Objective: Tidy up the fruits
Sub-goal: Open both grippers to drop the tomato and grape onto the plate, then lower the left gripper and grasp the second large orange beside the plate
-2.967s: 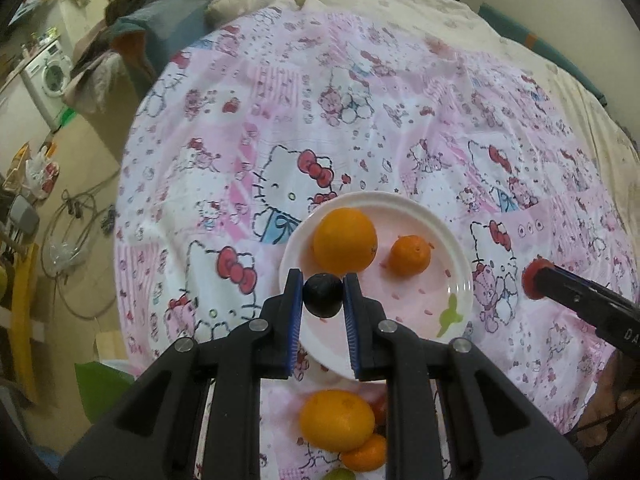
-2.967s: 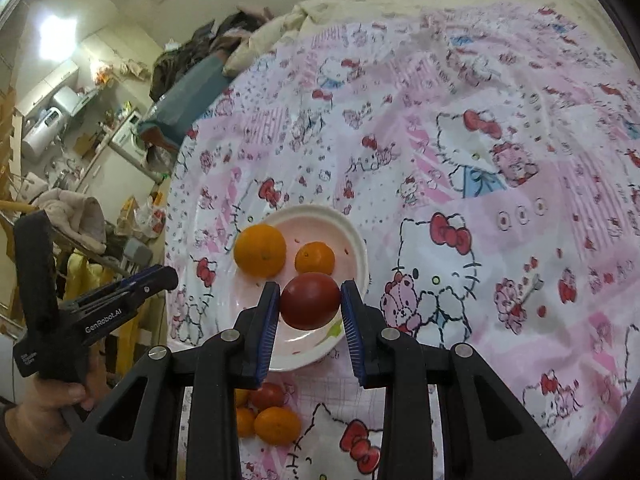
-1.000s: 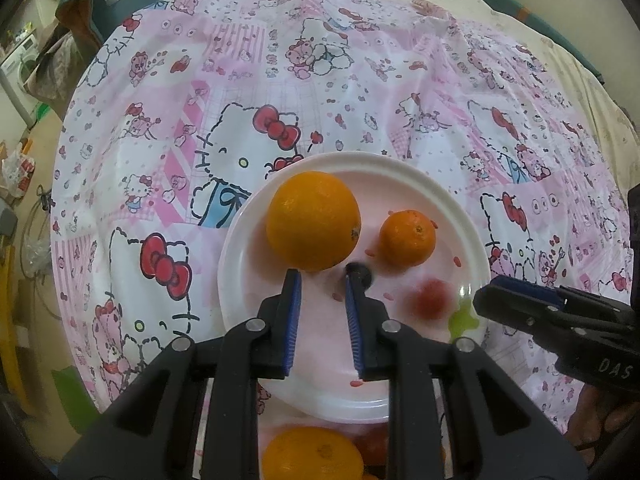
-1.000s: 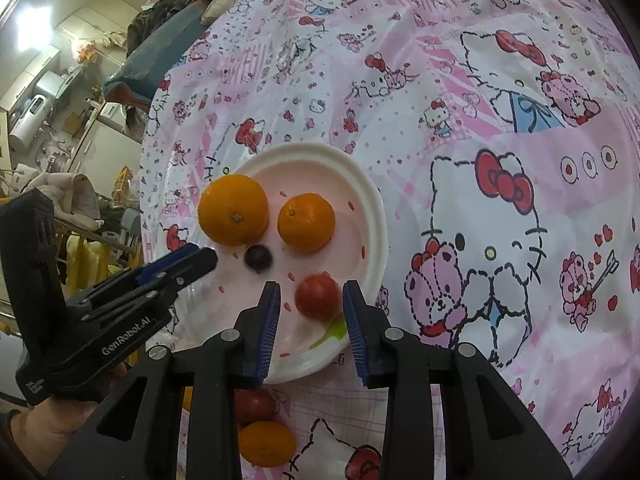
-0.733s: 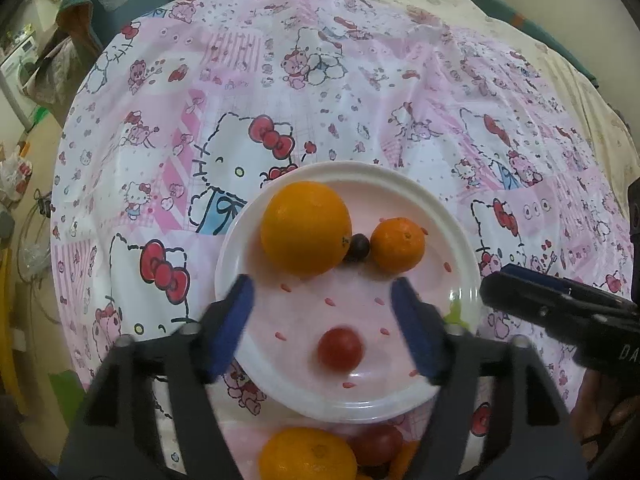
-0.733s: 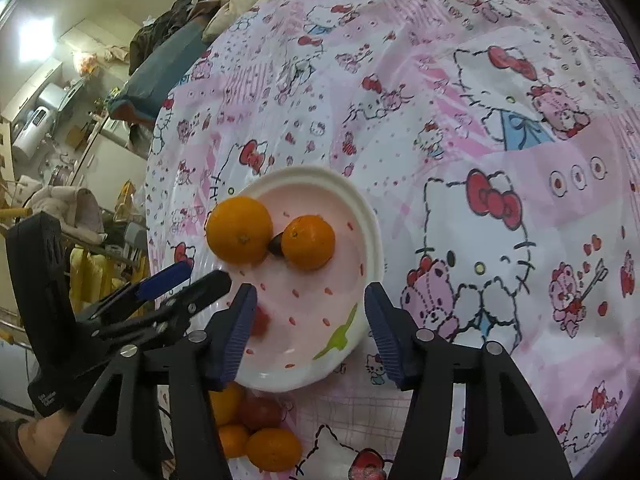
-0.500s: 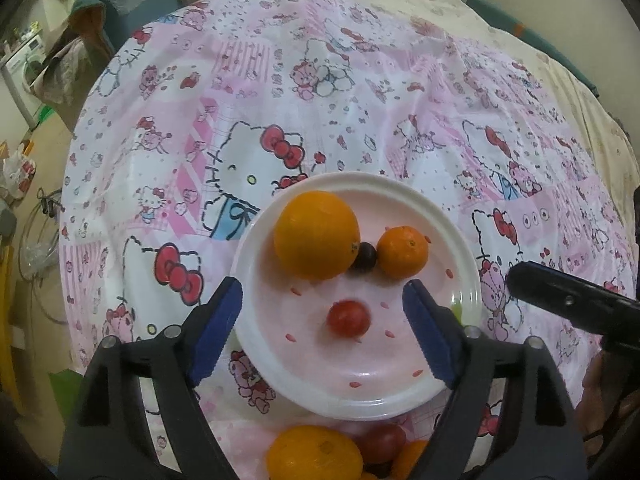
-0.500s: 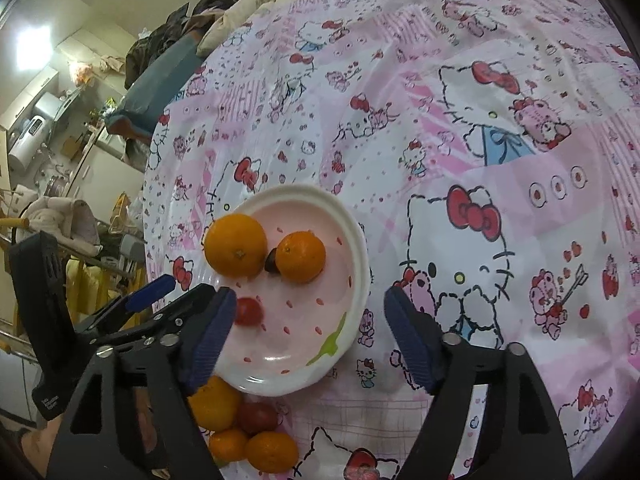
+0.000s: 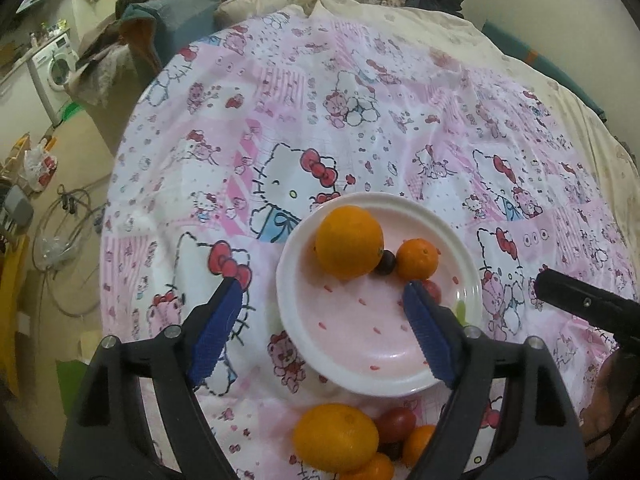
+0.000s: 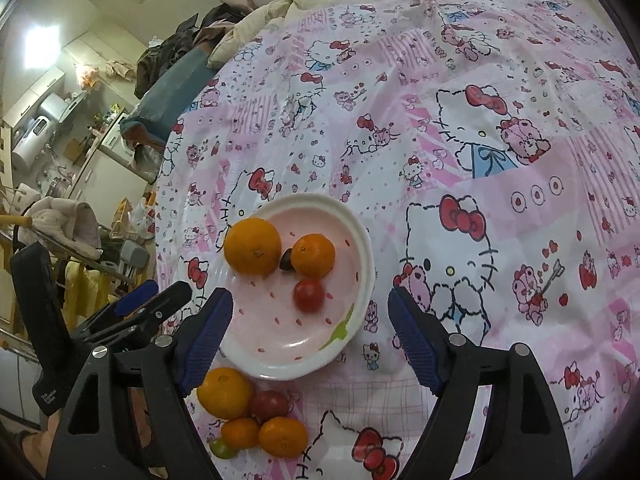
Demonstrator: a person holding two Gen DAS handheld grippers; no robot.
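Both my tools stand wide and empty: the left tool (image 9: 320,320) and the right tool (image 10: 310,330) have just been opening, and nothing sits between either pair of jaws. In the middle of both views the white plate (image 10: 360,240) rests on the pink cartoon-print bedspread (image 10: 480,120), and it holds four things: a big orange (image 10: 252,246) at its upper left, a smaller mandarin (image 10: 313,256) to the right of it, a dark grape (image 10: 285,261) wedged between those two and touching both, and a red cherry tomato (image 10: 309,295) just below the mandarin. At the lower edge of the frames, off the plate, the loose pile (image 10: 248,420) waits: another orange (image 9: 335,438), a red tomato (image 10: 270,405), two small mandarins and something green I can only partly see. I judge the oranges firm and fairly heavy, best taken across their widest middle; the tomatoes are smooth, soft-skinned and easy to bruise, so a light squeeze suits them. All of it is round and will likely roll on the soft bed.
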